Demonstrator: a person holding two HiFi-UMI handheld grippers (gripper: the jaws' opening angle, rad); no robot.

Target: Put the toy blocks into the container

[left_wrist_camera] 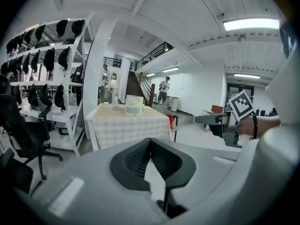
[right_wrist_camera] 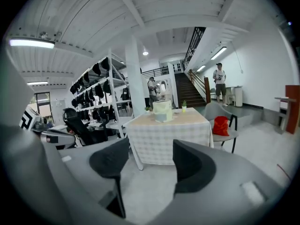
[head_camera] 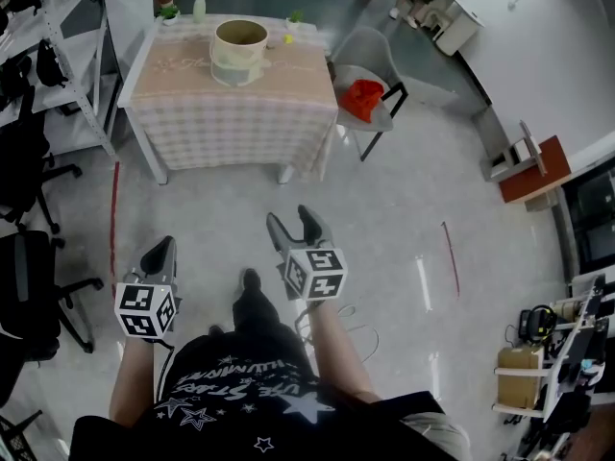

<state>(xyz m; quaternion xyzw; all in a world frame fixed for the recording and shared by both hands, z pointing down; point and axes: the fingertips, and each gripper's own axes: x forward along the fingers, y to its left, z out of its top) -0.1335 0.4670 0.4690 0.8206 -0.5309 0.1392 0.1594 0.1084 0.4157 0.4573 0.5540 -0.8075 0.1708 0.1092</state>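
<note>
A pale round container [head_camera: 240, 51] stands on a table with a checked cloth [head_camera: 231, 113], far ahead of me across the floor; it also shows in the left gripper view as the container [left_wrist_camera: 134, 105] and in the right gripper view as the container [right_wrist_camera: 162, 110]. Beside it lies a small yellow-green piece [head_camera: 287, 38], too small to identify. My left gripper [head_camera: 163, 248] is shut and empty, its pads [left_wrist_camera: 136, 161] meeting. My right gripper [head_camera: 293, 221] is open, nothing between its pads [right_wrist_camera: 110, 158]. Both hang over bare floor, well short of the table.
A grey chair carrying a red bag [head_camera: 363, 99] stands right of the table. Shelving racks [head_camera: 58, 46] and black office chairs [head_camera: 29, 286] line the left side. A red-brown cabinet [head_camera: 533, 166] sits at the right. A person [right_wrist_camera: 219, 78] stands by the stairs far off.
</note>
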